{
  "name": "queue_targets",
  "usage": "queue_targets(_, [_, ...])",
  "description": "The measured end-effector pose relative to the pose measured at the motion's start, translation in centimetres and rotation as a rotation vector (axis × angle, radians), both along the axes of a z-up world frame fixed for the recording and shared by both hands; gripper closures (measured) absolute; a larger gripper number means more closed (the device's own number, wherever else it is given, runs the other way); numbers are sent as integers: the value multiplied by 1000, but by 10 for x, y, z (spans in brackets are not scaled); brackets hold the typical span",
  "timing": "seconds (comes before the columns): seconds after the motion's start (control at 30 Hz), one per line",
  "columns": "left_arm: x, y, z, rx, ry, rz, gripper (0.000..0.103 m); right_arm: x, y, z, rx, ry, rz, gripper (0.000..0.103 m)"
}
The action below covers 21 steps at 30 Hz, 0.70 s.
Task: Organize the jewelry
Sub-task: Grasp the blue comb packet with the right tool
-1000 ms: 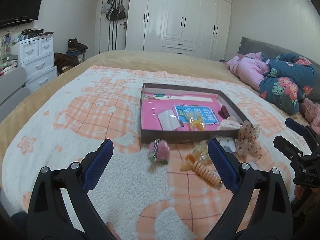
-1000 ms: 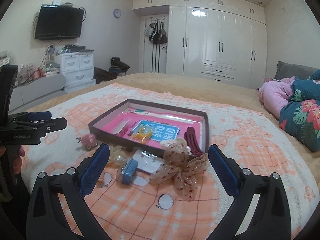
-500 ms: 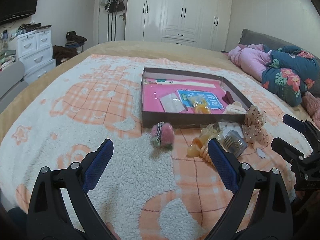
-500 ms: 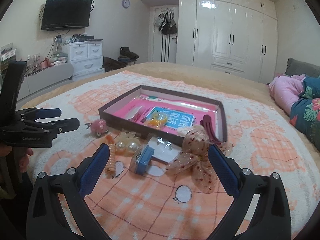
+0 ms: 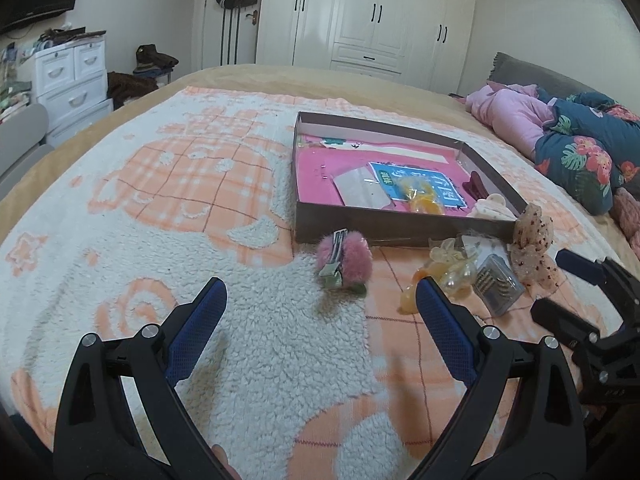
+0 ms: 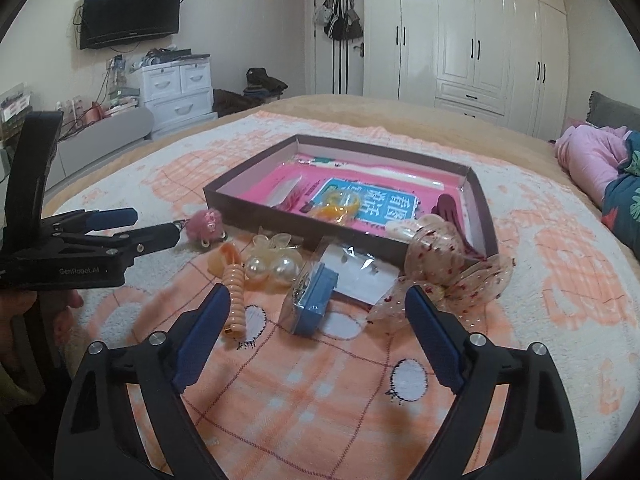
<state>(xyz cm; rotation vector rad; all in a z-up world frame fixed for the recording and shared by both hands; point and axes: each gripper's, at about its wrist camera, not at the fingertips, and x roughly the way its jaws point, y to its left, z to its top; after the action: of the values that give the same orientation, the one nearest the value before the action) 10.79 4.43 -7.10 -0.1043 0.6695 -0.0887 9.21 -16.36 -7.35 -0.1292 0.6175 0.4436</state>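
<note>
A shallow brown box [image 5: 400, 227] [image 6: 248, 208] with a pink lining lies on the bed and holds a few hair pieces. Loose in front of it lie a pink fluffy hair clip [image 5: 345, 260] [image 6: 206, 225], a pearl clip [image 6: 271, 267], a peach spiral tie [image 6: 234, 292], a small blue case [image 6: 314, 298] [image 5: 498, 285] and a dotted bow [image 6: 452, 276] [image 5: 534, 246]. My left gripper [image 5: 320, 304] [image 6: 154, 226] is open, just short of the fluffy clip. My right gripper [image 6: 318, 316] [image 5: 560, 284] stands over the blue case, jaws closing, pads clear of it.
The bed has an orange and white fleece blanket [image 5: 160, 200]. Folded pink and floral bedding [image 5: 560, 128] lies at the right. White wardrobes [image 6: 480, 40], a drawer unit [image 6: 176, 84] and a wall television [image 6: 130, 12] stand beyond the bed.
Both grippers have sunk and come closer to the loose pieces in front of the box. The right gripper's jaws stand a little narrower than before.
</note>
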Motion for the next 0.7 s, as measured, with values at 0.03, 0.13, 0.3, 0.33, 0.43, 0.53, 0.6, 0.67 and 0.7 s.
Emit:
queue_targets(0.03, [2,0,0,-3,2,0,16,1,1,-1,0,6,1,19])
queue_targets(0.13, [8,0,-2,-16,11,-1,16,7,3,-5,2,27,-1,22])
queue_targets(0.3, [18,1,-3,-37,23,-5,16,16,6,-11,1,61,-11,30])
queue_targets(0.33, [21,3,-4,-46,29,-4,16,19,6,-13,1,70,-14,33])
queue_targets(0.43, [28,5,-6,-73,41,-4,16,28,5,-19,17,118,-23,43])
queue_targets(0.53, [35,6,-7,-88,51,-7,19,34,5,-24,31,159,-25,54])
queue_targets(0.6, [39,7,-8,-110,59,-13,21,37,5,-28,37,179,-22,59])
queue_targets(0.67, [43,5,-11,-119,76,-22,24,40,5,-30,52,202,-9,69])
queue_targets(0.7, [46,5,-13,-129,88,-26,28,39,6,-31,52,207,1,73])
